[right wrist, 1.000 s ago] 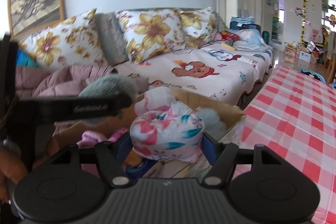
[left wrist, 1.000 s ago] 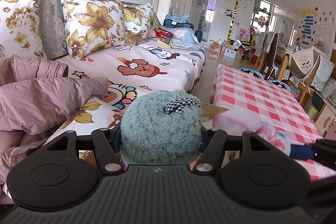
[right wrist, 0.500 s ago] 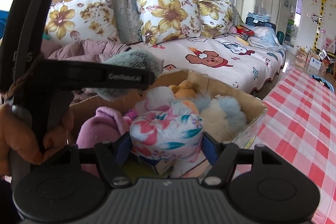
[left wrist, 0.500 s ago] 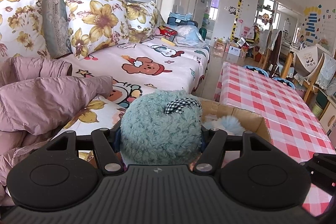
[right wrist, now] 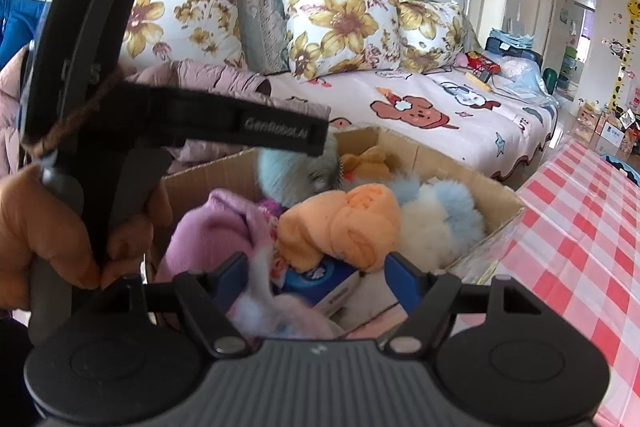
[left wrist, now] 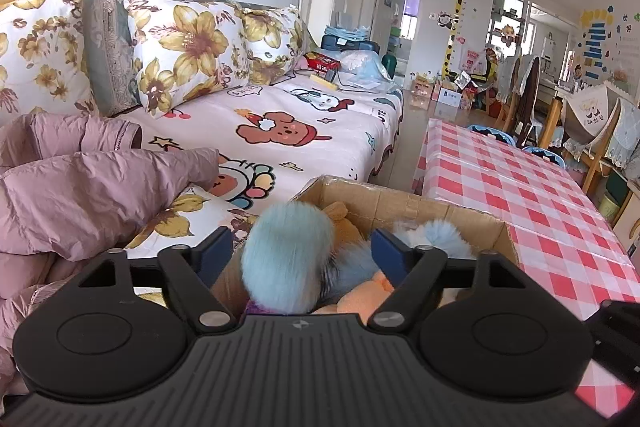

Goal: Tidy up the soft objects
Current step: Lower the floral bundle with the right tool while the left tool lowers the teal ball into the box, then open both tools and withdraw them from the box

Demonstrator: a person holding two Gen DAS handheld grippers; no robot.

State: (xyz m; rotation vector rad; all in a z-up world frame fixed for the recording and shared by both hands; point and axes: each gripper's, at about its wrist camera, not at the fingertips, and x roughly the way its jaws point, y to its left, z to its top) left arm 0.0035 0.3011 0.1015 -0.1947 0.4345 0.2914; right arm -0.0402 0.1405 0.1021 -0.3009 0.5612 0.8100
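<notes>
Cardboard is the target: the open box sits between the sofa and the checked desk, already heaped with soft things. Both tongs stand spread wide, gripping nothing. The left tongs hang over the box's near-left part with the fluffy blue-green toy loose between the fingers, blurred and apparently dropping. The right tongs hover over the near end of the box, a blurred pale cloth bundle just below them.

To do this well, I would keep each pair spread until its item has settled inside the walls, then lift straight up so no fur or cloth snags on a finger; the pile looks high, so a push toward the far corner may be wise.

Only the right view shows the orange rolled cloth, the pink garment, the blue-and-white packet and the left hand on its handle. Only the left view shows the pink padded jacket spread on the sofa.
</notes>
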